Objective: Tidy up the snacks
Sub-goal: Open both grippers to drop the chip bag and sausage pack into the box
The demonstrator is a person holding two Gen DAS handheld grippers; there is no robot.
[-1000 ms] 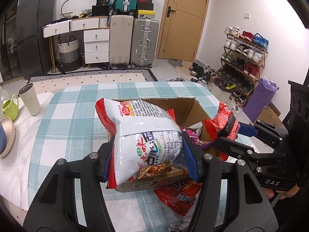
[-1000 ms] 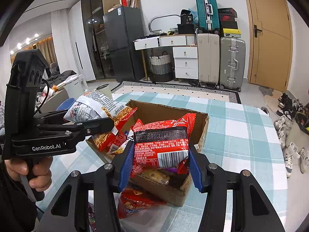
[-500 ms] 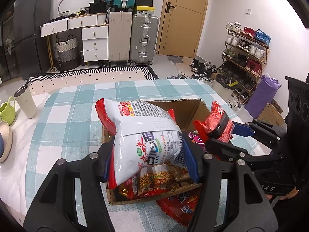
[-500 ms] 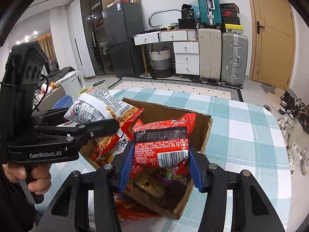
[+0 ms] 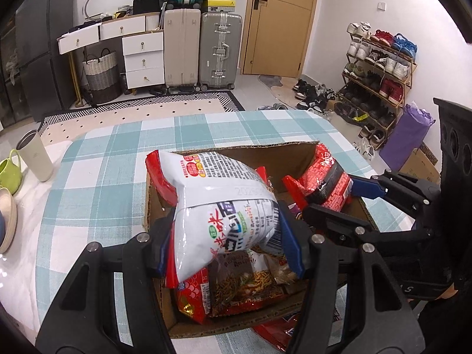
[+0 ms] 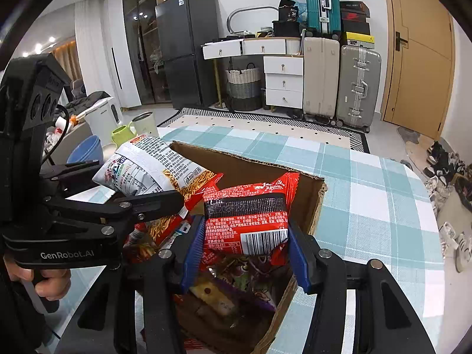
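Cardboard box (image 5: 236, 159) sits below both my hands on the checked worktop (image 5: 97, 183), already part-filled with noodle and snack packets. My left gripper (image 5: 227, 239) is clamped partway on a white-and-red noodle bag (image 5: 218, 203), held over the box's near left. My right gripper (image 6: 244, 250) pinches a red noodle packet (image 6: 250, 218) above the box's right side. Both packets are not yet released, I'd say. At least one more red packet (image 5: 280, 333) lies on the worktop just in front of the box, waiting.
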